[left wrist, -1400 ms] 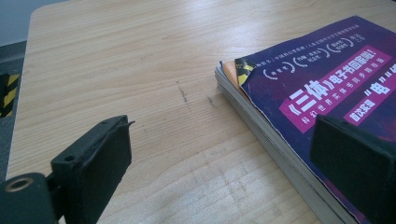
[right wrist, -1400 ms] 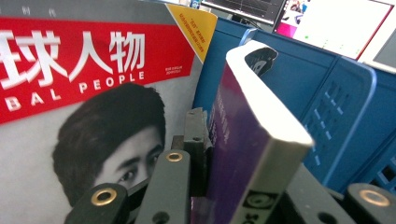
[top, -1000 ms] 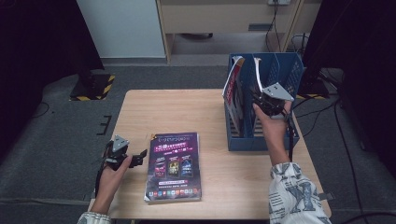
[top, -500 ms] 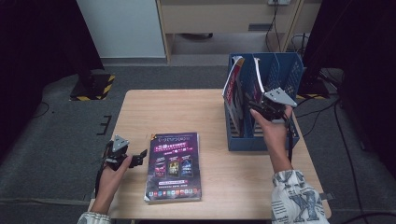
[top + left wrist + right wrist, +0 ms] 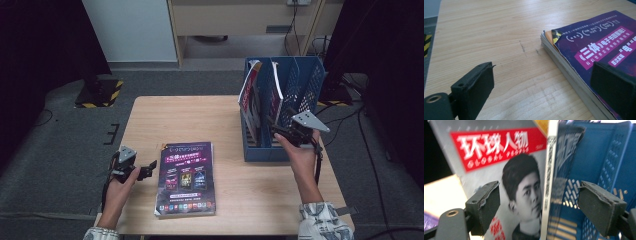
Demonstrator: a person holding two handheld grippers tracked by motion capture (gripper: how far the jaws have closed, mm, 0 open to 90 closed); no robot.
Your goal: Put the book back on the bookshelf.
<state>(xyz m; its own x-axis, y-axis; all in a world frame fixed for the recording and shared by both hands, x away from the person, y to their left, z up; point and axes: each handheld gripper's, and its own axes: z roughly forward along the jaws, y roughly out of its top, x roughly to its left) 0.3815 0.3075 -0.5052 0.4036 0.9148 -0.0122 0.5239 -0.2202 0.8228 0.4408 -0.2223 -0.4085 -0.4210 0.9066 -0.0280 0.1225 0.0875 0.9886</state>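
Table: magazine stack, file rack

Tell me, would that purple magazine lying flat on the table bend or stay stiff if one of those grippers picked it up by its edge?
Probably floppy: the purple magazine looks like a soft-cover stack of thin pages, with one cover corner already curled. It seems fairly thick, so likely somewhat heavy and apt to sag. Its glossy cover may slip between the pads of the left gripper.

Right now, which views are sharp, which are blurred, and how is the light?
High view: table evenly lit, surroundings dark, the picture a little soft. Left gripper view: sharp on the purple magazine and wood grain, with mild glare on the cover. Right gripper view: the red-titled magazine and blue file rack are smeared by blur.
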